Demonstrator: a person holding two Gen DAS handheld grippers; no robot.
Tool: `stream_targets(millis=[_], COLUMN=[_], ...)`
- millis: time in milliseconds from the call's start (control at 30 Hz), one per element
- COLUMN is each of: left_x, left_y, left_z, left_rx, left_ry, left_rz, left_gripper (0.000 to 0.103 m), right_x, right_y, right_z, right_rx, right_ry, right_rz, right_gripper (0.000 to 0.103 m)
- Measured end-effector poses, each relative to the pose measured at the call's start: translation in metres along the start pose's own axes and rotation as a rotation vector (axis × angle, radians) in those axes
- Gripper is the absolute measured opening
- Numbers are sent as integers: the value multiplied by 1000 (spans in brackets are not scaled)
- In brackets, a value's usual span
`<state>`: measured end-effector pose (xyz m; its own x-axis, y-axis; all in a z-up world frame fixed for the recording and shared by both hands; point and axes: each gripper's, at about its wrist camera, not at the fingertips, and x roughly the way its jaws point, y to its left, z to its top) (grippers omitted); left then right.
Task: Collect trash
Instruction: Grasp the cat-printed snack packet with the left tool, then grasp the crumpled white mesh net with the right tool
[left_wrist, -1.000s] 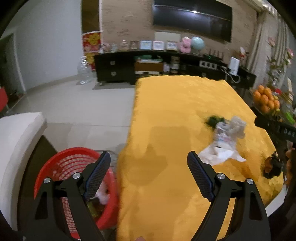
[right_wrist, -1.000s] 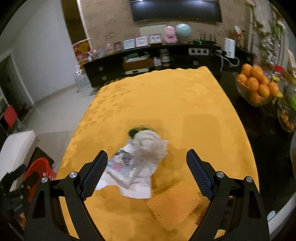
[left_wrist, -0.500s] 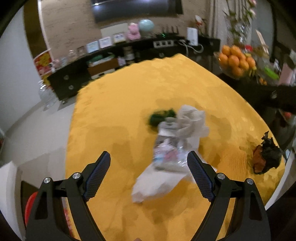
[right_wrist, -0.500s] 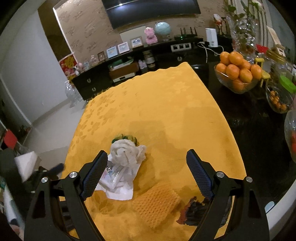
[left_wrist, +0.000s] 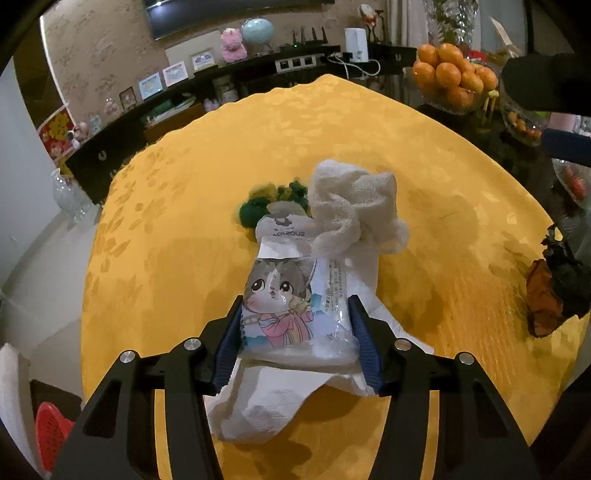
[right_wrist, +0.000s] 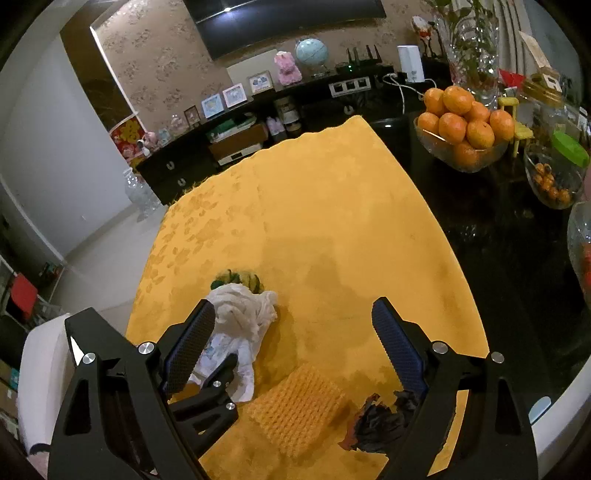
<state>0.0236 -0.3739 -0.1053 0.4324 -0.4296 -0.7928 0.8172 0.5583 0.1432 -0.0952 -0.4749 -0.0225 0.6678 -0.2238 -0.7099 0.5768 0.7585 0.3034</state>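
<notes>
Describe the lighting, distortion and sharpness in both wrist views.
Left wrist view: dim warm light, strong fisheye bending with dark corners, the cat-print wrapper sharp, soft shadows on the yellow tablecloth. Right wrist view: same curvature, glare on the TV, no motion blur.

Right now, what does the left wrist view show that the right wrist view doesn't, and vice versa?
Left wrist only: the cat-print plastic wrapper face-on, pressed between the left gripper pads, which have just been closing, and the red mesh basket at the lower left.

Right wrist only: the yellow knitted pad, framed by the open right gripper.

Both: the crumpled white cloth, white tissue, green scrap, dark dried peel, yellow tablecloth, bowl of oranges.
</notes>
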Motion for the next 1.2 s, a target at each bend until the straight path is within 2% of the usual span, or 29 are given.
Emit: stream_targets(millis=[267,567,933,1100,1200], left_x=[-24,-60,-102,-132,-147], left_y=[13,38,78,109,128], left_z=[-14,-26,-41,-54,-65], left_rx=[-44,-98,-177,-263,-319], left_ry=[-21,-55,-89,-123,-146], left_rz=[11,62,128,158,200], left_gripper=[51,51,51,51,51], right_x=[5,16,47,70,86], right_y=[2,10,37,51,60], right_z=[0,-4,-14,-18,-24], right_rx=[-9,-33,-98,-148,-201], right_ry=[4,24,69,102,119], right_rz=[-12,-23,14,27,16], right_gripper=[84,84,84,84,84])
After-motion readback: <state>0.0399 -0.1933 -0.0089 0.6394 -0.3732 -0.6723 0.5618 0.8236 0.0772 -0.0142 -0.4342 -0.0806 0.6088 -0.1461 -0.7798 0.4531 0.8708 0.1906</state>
